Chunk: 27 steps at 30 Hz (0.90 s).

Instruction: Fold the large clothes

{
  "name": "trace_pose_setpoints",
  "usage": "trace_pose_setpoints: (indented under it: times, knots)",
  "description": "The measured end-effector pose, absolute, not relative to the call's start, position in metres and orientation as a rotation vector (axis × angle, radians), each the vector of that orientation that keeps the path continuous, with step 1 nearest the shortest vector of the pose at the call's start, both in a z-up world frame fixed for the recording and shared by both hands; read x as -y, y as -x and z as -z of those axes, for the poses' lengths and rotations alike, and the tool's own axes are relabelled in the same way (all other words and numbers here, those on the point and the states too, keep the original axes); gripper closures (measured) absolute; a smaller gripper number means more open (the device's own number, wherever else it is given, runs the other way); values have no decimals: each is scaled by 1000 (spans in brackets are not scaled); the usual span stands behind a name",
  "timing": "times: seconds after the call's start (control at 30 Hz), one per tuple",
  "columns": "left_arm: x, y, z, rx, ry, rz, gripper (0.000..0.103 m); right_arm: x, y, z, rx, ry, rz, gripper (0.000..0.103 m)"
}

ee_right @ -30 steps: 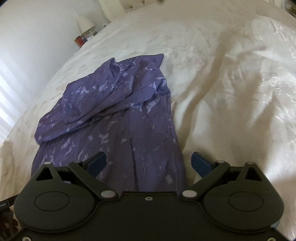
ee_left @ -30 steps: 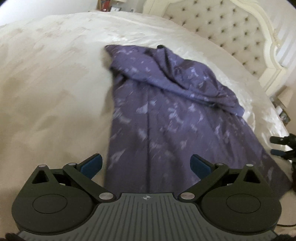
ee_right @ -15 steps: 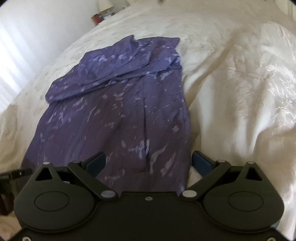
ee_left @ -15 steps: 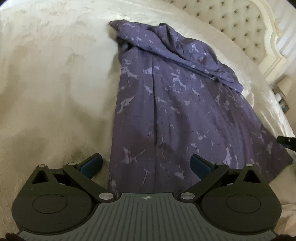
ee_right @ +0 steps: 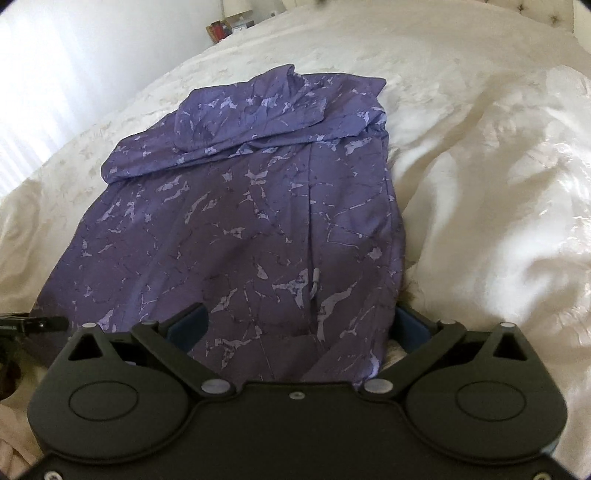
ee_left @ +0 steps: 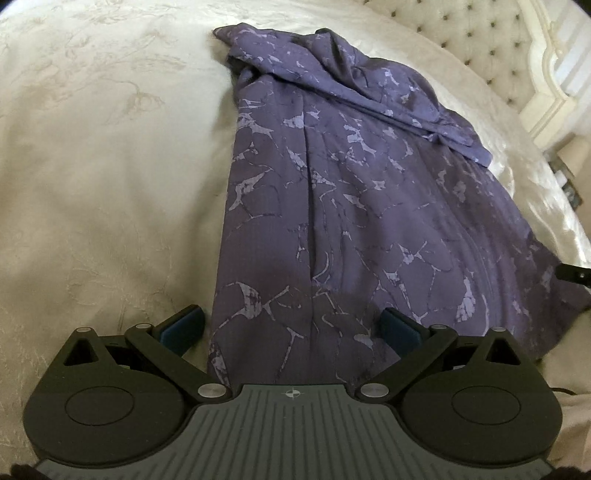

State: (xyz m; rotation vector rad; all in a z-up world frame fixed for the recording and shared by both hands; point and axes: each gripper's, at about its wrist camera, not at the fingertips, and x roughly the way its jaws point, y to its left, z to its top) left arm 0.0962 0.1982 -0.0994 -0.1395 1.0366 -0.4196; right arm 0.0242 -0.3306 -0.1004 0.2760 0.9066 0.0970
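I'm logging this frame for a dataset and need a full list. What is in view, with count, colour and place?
garment: one, purple with pale marbled print, lying lengthwise on the bed, far end bunched and folded over.
bedspread: one, cream with a faint woven pattern, under the garment; rumpled on the right in the right wrist view.
headboard: one, cream, button-tufted, far right in the left wrist view.
bedside lamp: one, pale, far top in the right wrist view, small items beside it.
left gripper: one, black with blue pads, open over the garment's near left corner.
right gripper: one, black with blue pads, open over the near right corner.
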Motion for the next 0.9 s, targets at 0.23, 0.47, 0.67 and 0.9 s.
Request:
trace_pose_setpoints:
  times: [0.23,0.47,0.67,0.9]
  knots:
    - [-196,-96,98,-1042,132,419,1,334,-27,103,-908,-313,-139,0]
    - [-194,-89,94,-1076,145,495,4,335,-15,96,-905,-307,-153,10]
    - [-202,-86,92,-1082,207,507,47,345,-10,92,-921,-327,-135,43]
    - [-211,-85,84,-1018,297,526,93,367,-1,92,-915,-438,-154,89]
